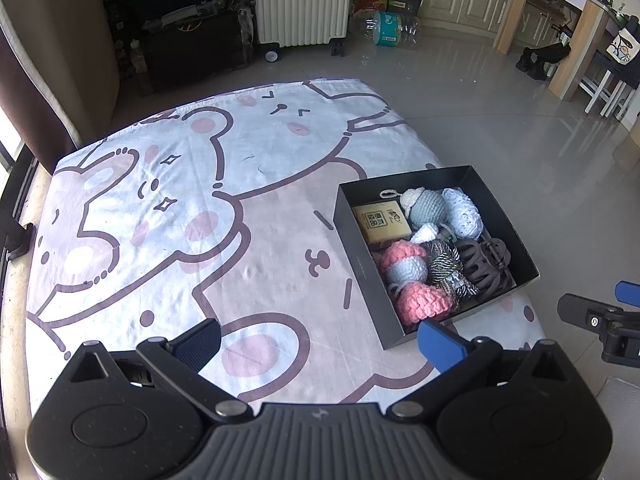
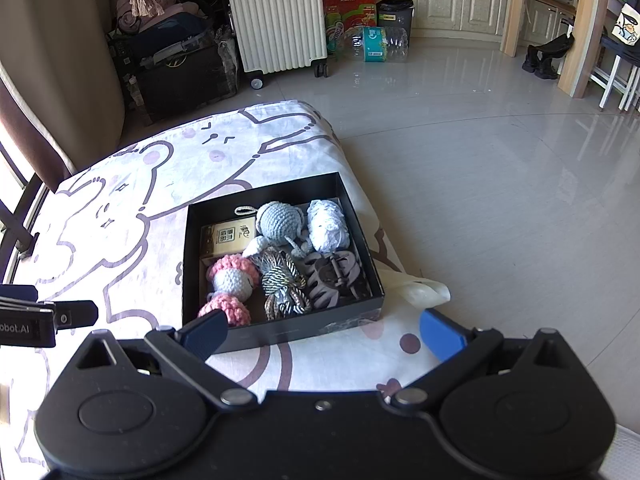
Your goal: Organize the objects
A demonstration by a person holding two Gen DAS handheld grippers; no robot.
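We've got a black box sitting near the right edge of the tabletop, which is covered with a cartoon bear cloth. Everything we can see of the small stuff is already in the box: a tan card box in the far-left corner, a grey crochet toy next to it, and a white crochet piece in the far-right corner. In the near half there's a pink and grey crochet toy on the left, a bundle of twisted cord in the middle and a dark hair claw clip on the right — all packed close and touching their neighbours.

Our left tongs are spread wide with nothing in them, hovering over the cloth just to the left of the box; its blue finger sits right by the box's near corner. Our right tongs are wide open and empty too, hanging over the near wall of the box.

Off the tabletop, on the shiny tiled floor, we can spot a white suitcase, a red Tuborg carton and some plastic bottles lying beside it.
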